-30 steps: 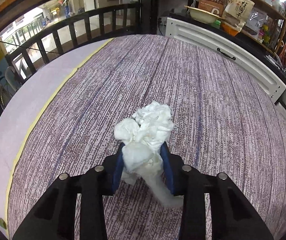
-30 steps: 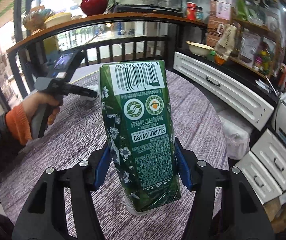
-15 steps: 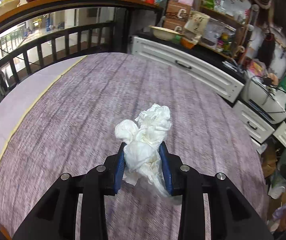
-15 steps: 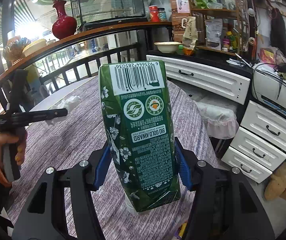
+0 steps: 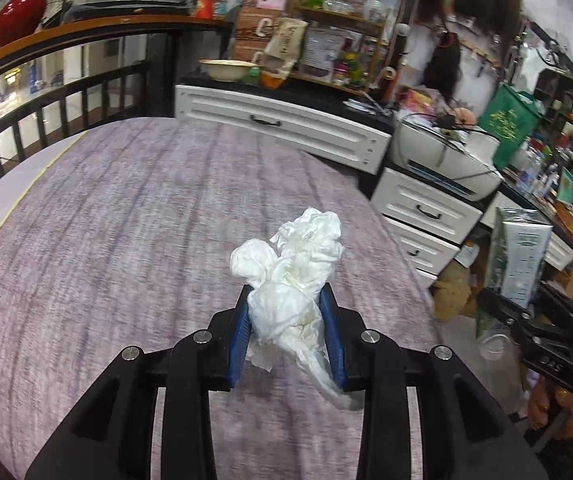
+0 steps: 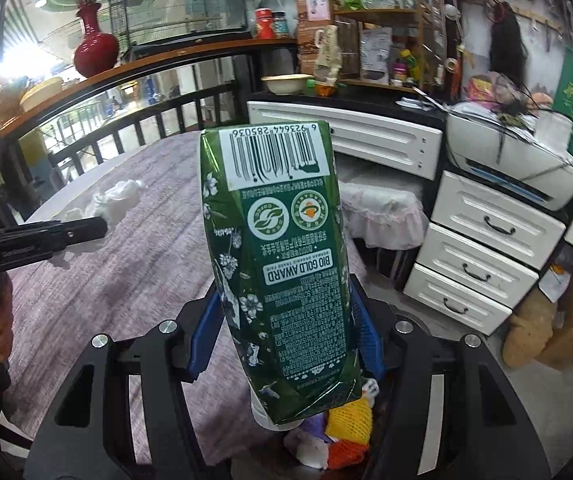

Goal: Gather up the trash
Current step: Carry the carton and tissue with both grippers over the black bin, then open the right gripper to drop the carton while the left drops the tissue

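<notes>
- Left gripper [image 5: 286, 334]: blue pads pinched on a crumpled white tissue wad [image 5: 292, 276]; wad bulges out beyond the fingertips, a thin tail trailing down past the right pad.
- Wad held clear above the purple woven tablecloth [image 5: 126, 240], not touching it.
- Same wad seen from the right wrist view [image 6: 116, 200], far left, at the tip of the left gripper [image 6: 86, 229], over the cloth.
- Right gripper [image 6: 284, 334]: blue pads pressed on both sides of a green drink carton [image 6: 278, 256]; carton upside down in view, barcode end far, folded end near the camera.
- Carton also visible at the right edge of the left wrist view [image 5: 520, 256], upright, off the right edge of the table, clamped in the right gripper [image 5: 526, 316].
- Below the carton in the right wrist view: open container with mixed waste [image 6: 338, 428], yellow, orange and white pieces; rim mostly hidden by the carton and gripper body.
- Whether the carton sits directly over that waste or just beside it: cannot tell.
- Far side of table: white cabinet [image 5: 282, 130] with drawer handle; further white drawers [image 6: 482, 248] to the right.
- Red vase [image 6: 95, 46] on the wooden rail, far left.
- Fingers of a hand [image 5: 558, 408] on the right gripper handle, lower right of the left wrist view.
</notes>
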Demonstrator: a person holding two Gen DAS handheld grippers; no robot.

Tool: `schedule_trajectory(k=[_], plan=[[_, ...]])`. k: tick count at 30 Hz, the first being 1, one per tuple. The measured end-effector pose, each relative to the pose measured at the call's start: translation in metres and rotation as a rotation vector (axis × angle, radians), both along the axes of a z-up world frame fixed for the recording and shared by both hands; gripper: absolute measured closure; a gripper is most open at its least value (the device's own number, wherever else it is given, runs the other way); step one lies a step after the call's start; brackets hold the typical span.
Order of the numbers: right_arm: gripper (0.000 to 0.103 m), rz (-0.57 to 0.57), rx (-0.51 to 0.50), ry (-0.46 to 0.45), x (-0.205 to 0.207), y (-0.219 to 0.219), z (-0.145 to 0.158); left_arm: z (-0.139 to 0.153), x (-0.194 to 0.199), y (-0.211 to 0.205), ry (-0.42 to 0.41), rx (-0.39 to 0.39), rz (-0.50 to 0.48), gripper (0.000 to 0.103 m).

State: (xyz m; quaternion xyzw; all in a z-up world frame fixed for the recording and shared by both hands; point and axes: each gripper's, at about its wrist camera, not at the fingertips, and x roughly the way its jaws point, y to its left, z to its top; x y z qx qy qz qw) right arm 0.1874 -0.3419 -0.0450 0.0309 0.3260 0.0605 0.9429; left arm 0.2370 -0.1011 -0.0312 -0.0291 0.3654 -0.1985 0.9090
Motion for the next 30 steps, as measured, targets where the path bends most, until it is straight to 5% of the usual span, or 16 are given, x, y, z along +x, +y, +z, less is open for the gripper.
schedule_trajectory(k=[7, 20, 25, 30], plan=[[0.044, -0.140, 0.052, 0.100, -0.006, -0.055, -0.031, -0.003, -0.019, -0.063, 0.012, -0.022, -0.153, 0.070], [0.043, -0.249, 0.232, 0.382, 0.011, -0.098, -0.146, -0.040, -0.045, -0.150, 0.074, 0.054, -0.354, 0.070], [0.029, -0.286, 0.255, 0.375, 0.012, -0.108, -0.151, -0.053, -0.051, -0.161, 0.105, 0.075, -0.384, 0.070], [0.028, -0.360, 0.262, 0.346, 0.006, -0.131, -0.145, -0.067, -0.054, -0.174, 0.145, 0.091, -0.416, 0.070]])
